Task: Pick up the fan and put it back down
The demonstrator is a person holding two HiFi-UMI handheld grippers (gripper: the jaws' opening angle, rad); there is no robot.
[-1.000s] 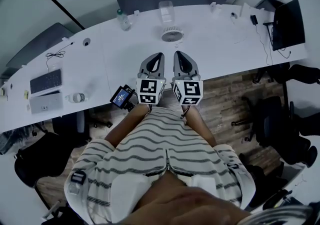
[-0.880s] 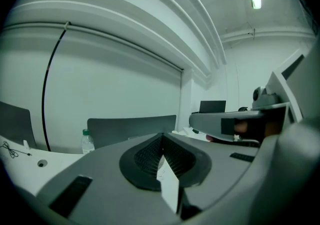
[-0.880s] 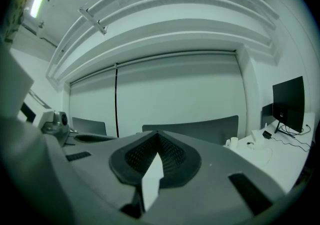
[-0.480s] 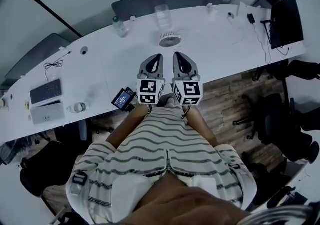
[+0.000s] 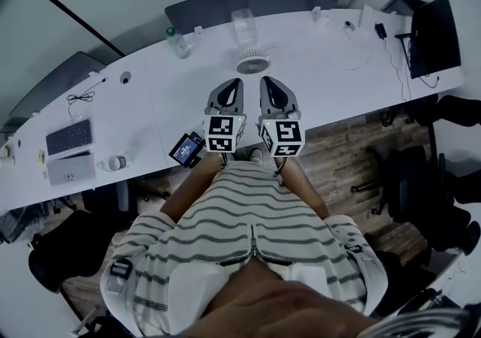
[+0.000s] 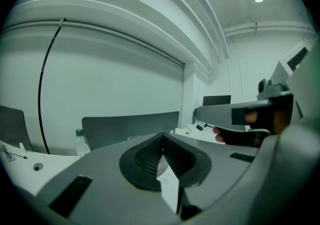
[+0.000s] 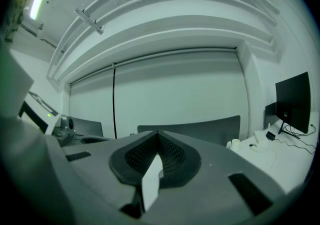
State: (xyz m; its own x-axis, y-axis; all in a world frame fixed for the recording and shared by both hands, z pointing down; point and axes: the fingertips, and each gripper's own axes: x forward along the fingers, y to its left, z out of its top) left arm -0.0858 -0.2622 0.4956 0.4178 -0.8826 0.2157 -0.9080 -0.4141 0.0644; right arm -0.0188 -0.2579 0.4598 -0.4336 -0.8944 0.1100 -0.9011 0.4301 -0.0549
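**Closing in on the fan, both grippers clenched**

The fan sits on the white bench, just ahead of the two gripper tips and roughly between their lines. A clear cup stands behind it and a bottle off to its left. The left gripper and the right gripper are side by side over the near edge of the bench. Each one's own view shows its jaws pressed together with nothing between them.

The step in hand looks like the approach, with no contact yet. To do it well, the jaws should part before the tips reach the fan — closed as they are, they would only push it toward the cup. The round grille looks light and easy to tip, so a hold on the rim from both sides, or low on the body, seems safer than pinching the face. A straight, short lift and the same path back down should keep the fan upright and clear of the cup.

Against the earlier head views, the fan now lies nearer the gripper tips, and the bench edge has slid down toward the person — the grippers have been carried forward. Their jaws look just as tightly closed as before.
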